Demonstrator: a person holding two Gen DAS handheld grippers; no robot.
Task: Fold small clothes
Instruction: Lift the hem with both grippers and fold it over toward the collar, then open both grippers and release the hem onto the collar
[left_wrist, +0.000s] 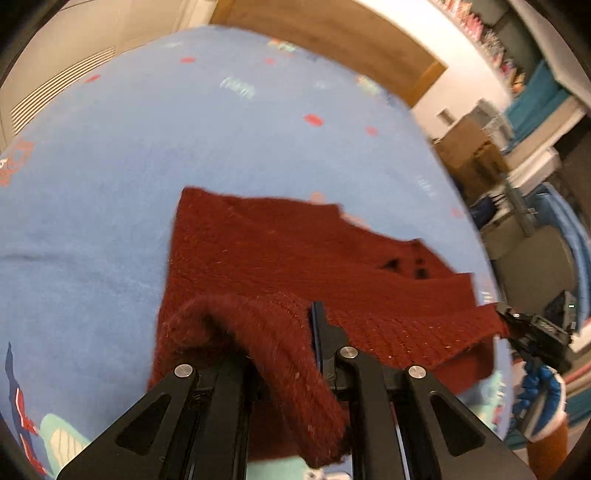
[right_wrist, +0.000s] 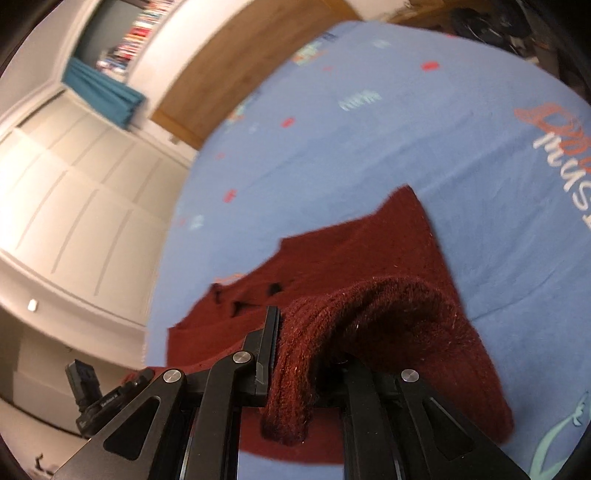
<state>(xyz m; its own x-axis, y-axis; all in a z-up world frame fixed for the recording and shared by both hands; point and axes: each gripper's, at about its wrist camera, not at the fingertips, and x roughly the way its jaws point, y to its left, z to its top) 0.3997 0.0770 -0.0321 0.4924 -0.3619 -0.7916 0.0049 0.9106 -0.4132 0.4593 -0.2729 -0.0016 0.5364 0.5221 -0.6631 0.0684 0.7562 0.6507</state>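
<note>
A dark red knit sweater lies on a blue patterned bedsheet. My left gripper is shut on the sweater's near ribbed edge, which bunches over its fingers and is lifted off the sheet. My right gripper is shut on the same edge of the sweater at the other corner, with knit draped over its fingers. The right gripper also shows in the left wrist view at the far right, holding the stretched hem. The sweater's far part lies flat on the sheet.
A wooden headboard borders the far side of the bed. White panelled cupboard doors stand to the left in the right wrist view. Boxes and shelves stand beyond the bed's right edge.
</note>
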